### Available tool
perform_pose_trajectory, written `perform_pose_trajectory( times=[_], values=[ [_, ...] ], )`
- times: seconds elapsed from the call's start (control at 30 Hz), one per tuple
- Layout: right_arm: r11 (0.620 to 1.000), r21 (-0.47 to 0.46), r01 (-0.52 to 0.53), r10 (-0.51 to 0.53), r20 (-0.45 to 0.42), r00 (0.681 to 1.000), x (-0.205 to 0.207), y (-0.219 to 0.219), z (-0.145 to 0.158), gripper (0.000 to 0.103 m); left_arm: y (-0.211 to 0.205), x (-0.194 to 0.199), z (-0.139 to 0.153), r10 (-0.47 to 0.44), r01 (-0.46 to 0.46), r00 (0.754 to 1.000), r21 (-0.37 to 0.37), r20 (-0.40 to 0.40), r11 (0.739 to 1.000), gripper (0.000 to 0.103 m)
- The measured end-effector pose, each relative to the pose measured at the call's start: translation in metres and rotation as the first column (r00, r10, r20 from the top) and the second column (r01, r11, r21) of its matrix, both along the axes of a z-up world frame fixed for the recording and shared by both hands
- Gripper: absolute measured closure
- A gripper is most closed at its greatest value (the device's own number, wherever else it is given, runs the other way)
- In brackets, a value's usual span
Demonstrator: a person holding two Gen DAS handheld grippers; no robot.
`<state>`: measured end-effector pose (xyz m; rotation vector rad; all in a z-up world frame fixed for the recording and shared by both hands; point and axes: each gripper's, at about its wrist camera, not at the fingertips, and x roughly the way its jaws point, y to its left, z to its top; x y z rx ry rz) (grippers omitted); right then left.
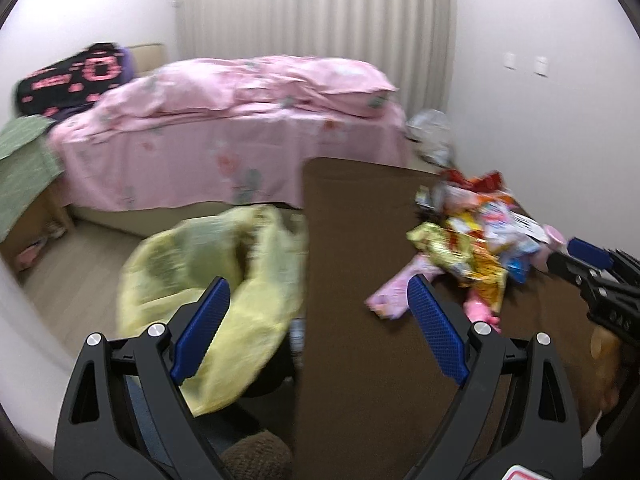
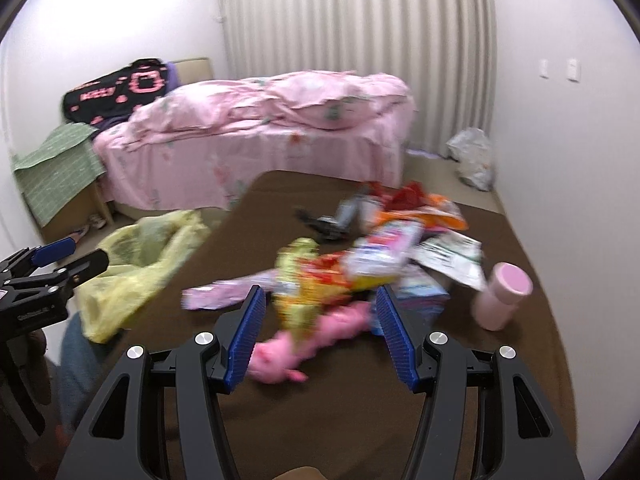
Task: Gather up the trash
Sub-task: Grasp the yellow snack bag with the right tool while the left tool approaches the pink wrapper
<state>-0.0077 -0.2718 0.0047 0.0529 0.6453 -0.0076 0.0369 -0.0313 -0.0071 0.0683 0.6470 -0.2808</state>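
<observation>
A heap of snack wrappers (image 2: 352,264) is spread along the right edge of the brown bench (image 2: 340,400); a yellow bag (image 2: 140,264) hangs off its left edge. Both the right claw (image 2: 320,336) and the left claw (image 1: 316,328) are held wide, empty. The wrappers are judged light, crinkly and slippery, best pinched at a flat edge.

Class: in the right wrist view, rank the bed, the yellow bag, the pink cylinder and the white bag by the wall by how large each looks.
1. bed
2. yellow bag
3. pink cylinder and white bag: they look about alike, and the cylinder sits nearer the camera, so unranked.
</observation>
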Motion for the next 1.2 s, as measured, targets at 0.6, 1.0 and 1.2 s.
perform_pose_trajectory(
  times=[0.6, 1.0, 1.2],
  values=[
    [0.984, -0.019, -0.180, 0.178, -0.066, 0.982, 0.034, -0.008, -0.045, 0.048, -0.054, 0.072, -0.039, -0.194, 0.194, 0.968, -0.019, -0.157, 0.981, 0.016],
    [0.966, -0.029, -0.257, 0.252, -0.104, 0.962, 0.066, 0.013, -0.061, 0.072, -0.038, 0.075, -0.059, -0.222, 0.203, 0.944, -0.103, -0.244, 0.974, 0.027],
    [0.982, 0.034, -0.185, 0.187, -0.079, 0.979, 0.049, -0.021, -0.050, 0.073, -0.065, 0.079, -0.061, -0.287, 0.284, 0.925, -0.050, -0.249, 0.958, 0.029]
  ],
)
